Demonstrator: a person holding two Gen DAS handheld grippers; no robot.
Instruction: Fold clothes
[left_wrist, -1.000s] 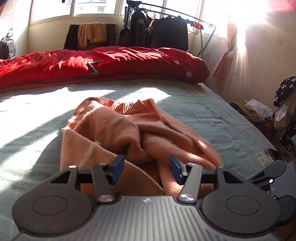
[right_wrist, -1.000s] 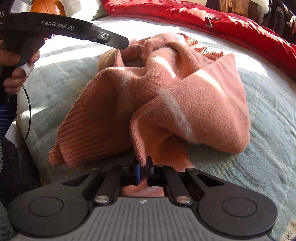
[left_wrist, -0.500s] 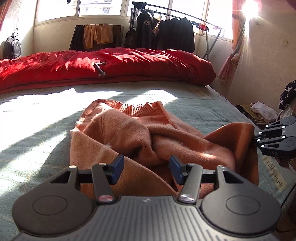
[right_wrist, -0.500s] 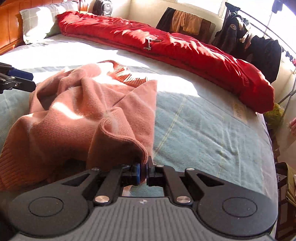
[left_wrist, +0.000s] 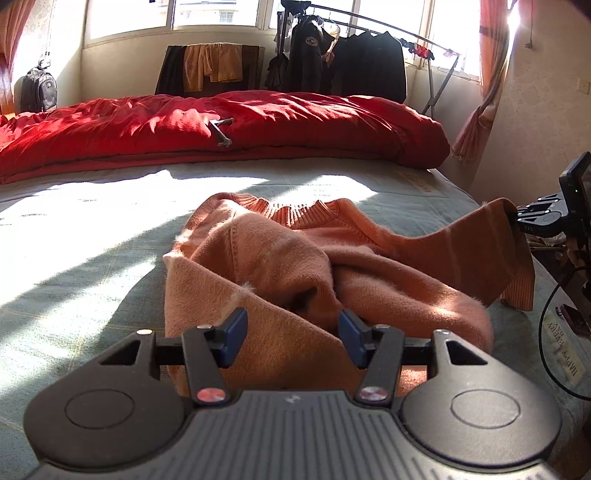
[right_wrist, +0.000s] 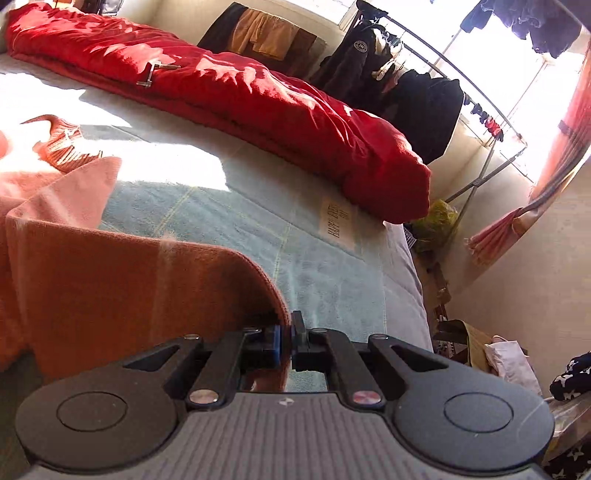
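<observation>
An orange knitted sweater (left_wrist: 280, 258) lies crumpled on the grey-blue bed sheet (left_wrist: 92, 258). My left gripper (left_wrist: 290, 338) is open, low over the sweater's near edge, holding nothing. My right gripper (right_wrist: 286, 339) is shut on the sweater's hem (right_wrist: 147, 288) and holds it lifted at the bed's right side. In the left wrist view the right gripper (left_wrist: 515, 219) shows at the far right with the stretched hem (left_wrist: 480, 243) hanging from it.
A red duvet (left_wrist: 221, 129) lies along the far side of the bed. A clothes rack with dark jackets (left_wrist: 351, 62) stands by the windows. A backpack (left_wrist: 38, 90) sits far left. Clutter (right_wrist: 509, 358) lies on the floor to the right of the bed.
My right gripper has pulled the sweater's hem out to the right and up, stretching that part away from the pile. My left gripper stayed open and shifted only slightly.
</observation>
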